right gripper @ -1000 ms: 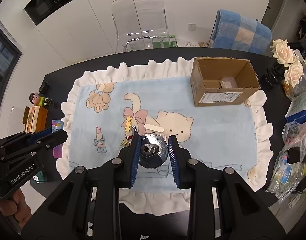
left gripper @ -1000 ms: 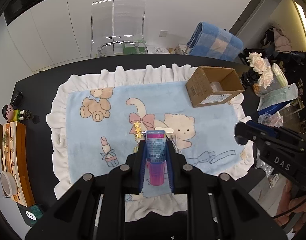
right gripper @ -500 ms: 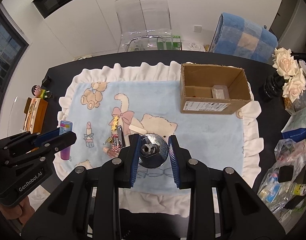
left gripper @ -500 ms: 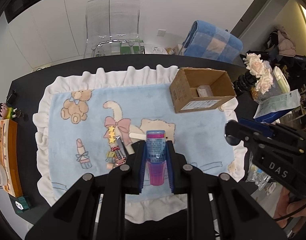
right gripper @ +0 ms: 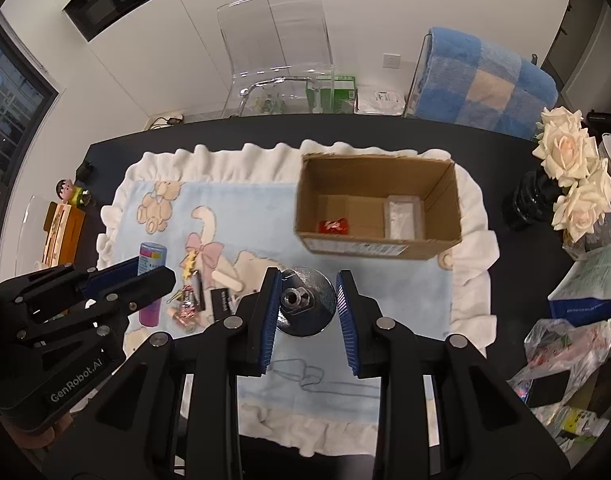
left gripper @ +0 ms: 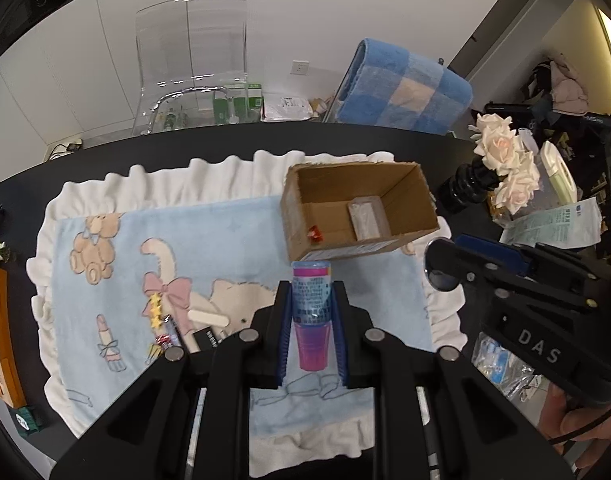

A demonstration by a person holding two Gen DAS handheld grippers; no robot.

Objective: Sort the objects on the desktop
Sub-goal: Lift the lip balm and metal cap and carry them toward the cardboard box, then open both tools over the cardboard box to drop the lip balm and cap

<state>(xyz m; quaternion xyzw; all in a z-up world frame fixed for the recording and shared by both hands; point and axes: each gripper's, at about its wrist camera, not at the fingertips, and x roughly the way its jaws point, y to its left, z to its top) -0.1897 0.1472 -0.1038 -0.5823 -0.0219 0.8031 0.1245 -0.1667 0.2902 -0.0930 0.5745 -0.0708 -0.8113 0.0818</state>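
Over the last second both hands had carried their loads across the blanket (right gripper: 385, 280) toward the box (right gripper: 379, 246), which now sat much closer and larger in both views than it had a moment before. The left gripper (left gripper: 311, 320) was clenched on the tube (left gripper: 311, 312), a pink-and-blue cylinder standing upright between the jaws, its top just short of the box's near wall. The right gripper (right gripper: 307, 300) was grasping the disc (right gripper: 305, 300), a shiny metal piece with a hub in its middle, also held just in front of the box. Neither grip had altered during the move.

Inside the box lay a red wrapper (right gripper: 333, 226) and a clear packet (right gripper: 401, 216), so sorting was already under way. A cluster of small things (right gripper: 197, 292), hair clips, a nail file and a dark stick among them, remained loose on the blanket to the left.

Judging by this, both items were bound for the box and the drop was near; each gripper would need to clear the near wall before letting go.
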